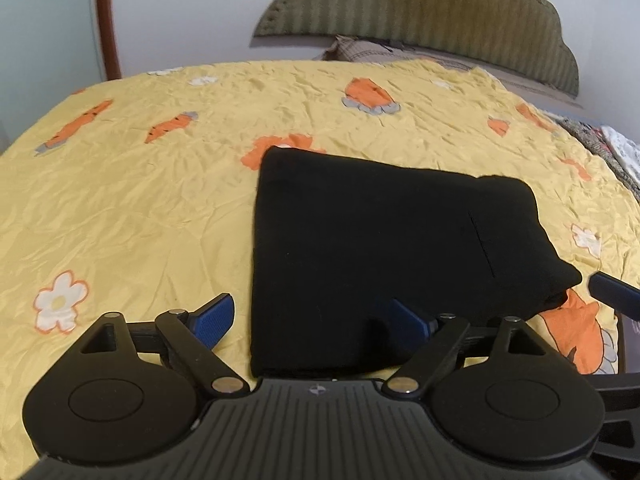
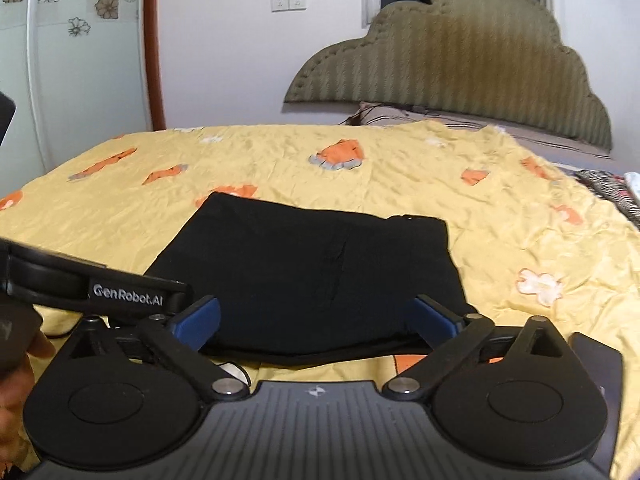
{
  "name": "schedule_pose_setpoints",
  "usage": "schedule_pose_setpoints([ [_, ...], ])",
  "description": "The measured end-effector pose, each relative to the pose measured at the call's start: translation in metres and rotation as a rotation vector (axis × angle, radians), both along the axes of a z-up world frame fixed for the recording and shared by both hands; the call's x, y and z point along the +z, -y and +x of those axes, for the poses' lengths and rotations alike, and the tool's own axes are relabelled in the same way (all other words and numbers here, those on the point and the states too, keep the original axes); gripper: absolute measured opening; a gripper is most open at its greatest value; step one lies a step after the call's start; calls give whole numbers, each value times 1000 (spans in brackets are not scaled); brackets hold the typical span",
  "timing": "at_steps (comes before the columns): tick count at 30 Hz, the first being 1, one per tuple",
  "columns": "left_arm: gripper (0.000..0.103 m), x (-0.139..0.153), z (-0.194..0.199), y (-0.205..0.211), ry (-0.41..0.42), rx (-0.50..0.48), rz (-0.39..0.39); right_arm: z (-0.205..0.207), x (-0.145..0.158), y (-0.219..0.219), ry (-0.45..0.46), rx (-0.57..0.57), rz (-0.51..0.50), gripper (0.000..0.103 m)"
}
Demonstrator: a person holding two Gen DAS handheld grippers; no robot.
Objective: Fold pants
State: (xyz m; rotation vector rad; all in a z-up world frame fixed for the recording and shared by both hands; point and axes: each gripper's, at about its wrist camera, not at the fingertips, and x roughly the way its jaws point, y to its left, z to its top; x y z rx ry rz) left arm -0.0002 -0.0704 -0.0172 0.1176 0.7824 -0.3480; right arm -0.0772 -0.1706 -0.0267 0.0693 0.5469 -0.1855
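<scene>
The black pants (image 1: 372, 252) lie folded into a compact rectangle on the yellow bedspread (image 1: 140, 200). My left gripper (image 1: 310, 322) is open, just above the near left corner of the fold, holding nothing. In the right wrist view the pants (image 2: 312, 276) lie flat right ahead. My right gripper (image 2: 316, 322) is open and empty at their near edge. One blue finger of the right gripper (image 1: 612, 288) shows at the right edge of the left wrist view, and the left gripper's body (image 2: 100, 288) shows at the left of the right wrist view.
The bedspread (image 2: 520, 216) has orange carrot and white flower prints. An olive padded headboard (image 2: 460, 52) and a pillow (image 2: 400, 114) stand at the far end. Patterned cloth (image 2: 612, 192) lies at the right edge. A white wall and a door are to the left.
</scene>
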Motion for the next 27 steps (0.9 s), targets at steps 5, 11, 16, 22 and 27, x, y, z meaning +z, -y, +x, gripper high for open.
schedule_pose_setpoints([
  [5, 90, 5, -12, -4, 20, 25, 13, -6, 2, -3, -46, -13, 37, 103],
  [11, 91, 10, -30, -11, 37, 52, 48, -18, -2, -3, -70, 11, 89, 103],
  [16, 91, 9, -41, -14, 34, 58, 68, -25, -3, -5, -71, 21, 90, 103],
  [22, 92, 7, -42, -15, 43, 62, 93, -24, -6, -8, -83, 31, 76, 103],
  [27, 92, 5, -43, -20, 38, 78, 78, -26, -7, -8, -84, 20, 54, 103],
])
